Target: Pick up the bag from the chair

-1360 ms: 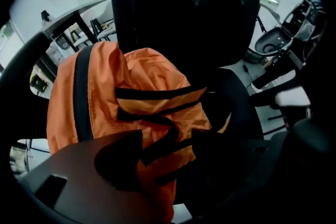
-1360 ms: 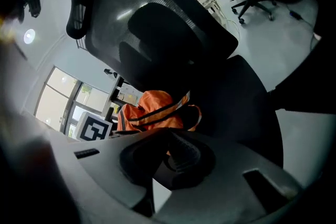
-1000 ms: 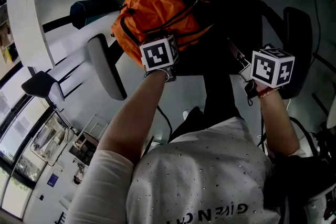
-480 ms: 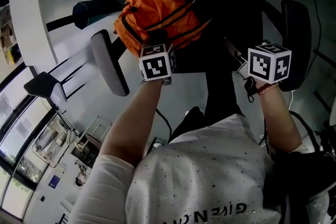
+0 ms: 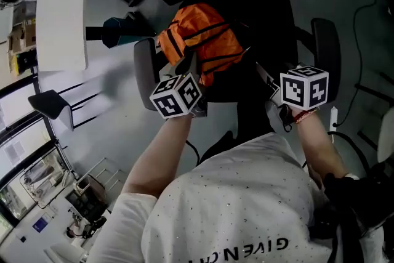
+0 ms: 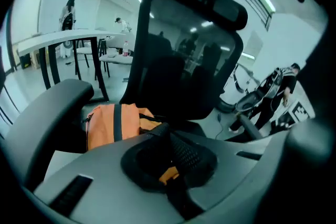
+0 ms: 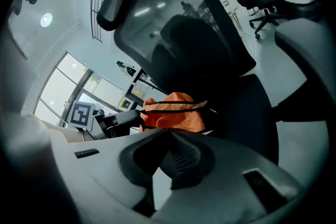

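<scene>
Two grippers are in my hands, both held out over a black office chair (image 5: 280, 21). An orange bag (image 5: 200, 40) lies on the chair near the backrest, on the side of the armrest (image 5: 144, 71) to my left. I cannot tell whether its underside is clear of the seat.

My left gripper (image 6: 167, 132) has its jaws pressed together. A small sliver of orange shows pinched between the pads, which I take to be a fold or tab of the bag. In the head view a dark strap runs from the bag towards this gripper. My right gripper (image 7: 169, 135) also has its jaws together. It holds nothing and hangs near the chair's other side, well apart from the bag.

The bag looks like thin, crumpled cloth, slack and only partly filled. I judge it soft and fairly light, and nothing about it looks likely to break. It would probably sag, fold and swing when carried. The cloth has a slight sheen, so a pinch of bare fabric could slide out of the pads.

Black webbing straps (image 5: 206, 31) cross the top of the bag. These look like the surest place to take hold, since they are thicker and rougher and are sewn to bear the load. A grip there, close to the bag's middle, should let it hang evenly.
</scene>
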{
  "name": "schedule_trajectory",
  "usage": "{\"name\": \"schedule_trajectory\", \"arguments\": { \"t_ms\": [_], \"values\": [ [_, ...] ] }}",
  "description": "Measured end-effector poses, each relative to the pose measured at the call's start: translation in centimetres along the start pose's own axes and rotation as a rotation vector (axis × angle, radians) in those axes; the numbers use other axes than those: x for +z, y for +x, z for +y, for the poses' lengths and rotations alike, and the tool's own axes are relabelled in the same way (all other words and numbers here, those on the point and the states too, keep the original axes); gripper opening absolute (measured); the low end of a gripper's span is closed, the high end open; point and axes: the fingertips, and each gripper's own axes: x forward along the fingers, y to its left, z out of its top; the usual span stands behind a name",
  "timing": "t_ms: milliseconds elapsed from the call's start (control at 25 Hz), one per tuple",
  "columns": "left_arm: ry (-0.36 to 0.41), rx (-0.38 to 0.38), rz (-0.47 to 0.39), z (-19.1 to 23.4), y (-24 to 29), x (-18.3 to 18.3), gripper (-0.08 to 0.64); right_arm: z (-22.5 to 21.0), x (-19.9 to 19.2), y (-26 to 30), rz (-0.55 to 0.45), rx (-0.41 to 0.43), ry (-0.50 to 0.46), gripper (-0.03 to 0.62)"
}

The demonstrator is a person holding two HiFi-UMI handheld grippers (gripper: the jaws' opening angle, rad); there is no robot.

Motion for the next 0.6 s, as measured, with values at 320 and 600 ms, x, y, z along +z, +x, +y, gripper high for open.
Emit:
{"name": "schedule_trajectory", "arguments": {
  "t_ms": [320,600],
  "values": [
    [-0.216,-0.182,-0.237,-1.4,-7.3,5.6,0.008,6.5,1.9,-2.9,-0.059,0.007,-0.132,0.003],
    [-0.304,-0.146,-0.301,-0.8,-10.3,7.9,0.009,11.1,3.6,-5.5,-0.076,0.007,-0.225,0.004]
  ]
}}
